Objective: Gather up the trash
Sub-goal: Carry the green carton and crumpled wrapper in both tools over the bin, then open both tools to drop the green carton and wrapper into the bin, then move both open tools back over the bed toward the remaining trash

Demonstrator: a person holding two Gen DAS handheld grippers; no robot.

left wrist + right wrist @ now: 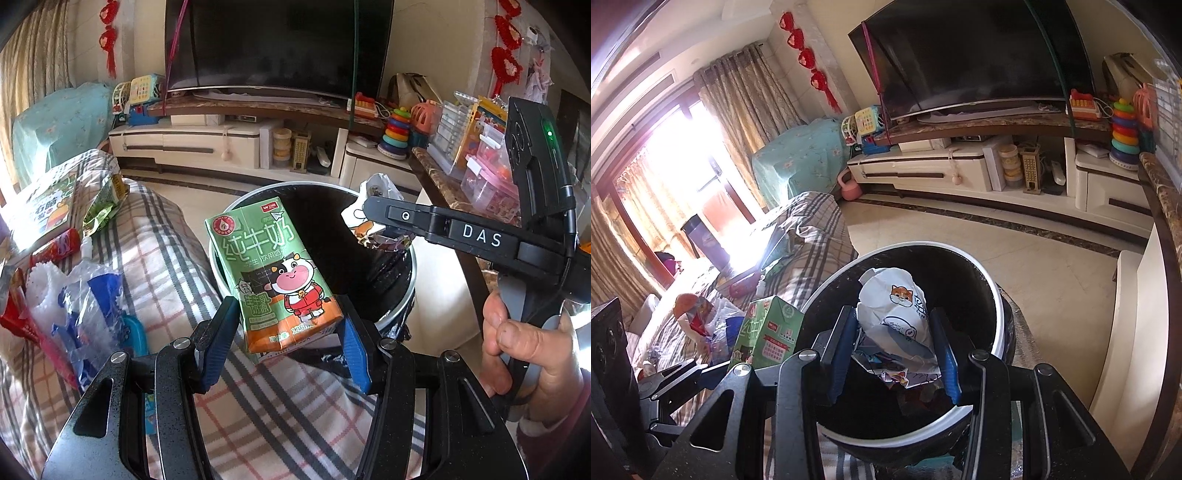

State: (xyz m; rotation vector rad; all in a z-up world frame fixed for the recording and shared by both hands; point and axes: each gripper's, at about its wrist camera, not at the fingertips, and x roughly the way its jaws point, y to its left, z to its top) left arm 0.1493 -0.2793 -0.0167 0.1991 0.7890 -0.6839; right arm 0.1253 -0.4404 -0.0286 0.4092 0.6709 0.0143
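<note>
My left gripper (286, 325) is shut on a green milk carton (275, 273) with a cartoon cow, held at the near rim of the black trash bin (400, 273). The carton also shows in the right wrist view (768, 332), left of the bin (993, 291). My right gripper (894, 343) is shut on a crumpled white wrapper (897, 314) with a cat print, held over the bin's mouth. In the left wrist view the right gripper (373, 214) reaches over the bin's far rim with the wrapper (380, 188).
A plaid-covered table (155, 236) holds more litter: a clear and blue plastic bag (88, 302), a red wrapper (55, 251), a green snack bag (103, 203). A TV stand (192, 144) and a marble-topped side table (443, 181) stand beyond.
</note>
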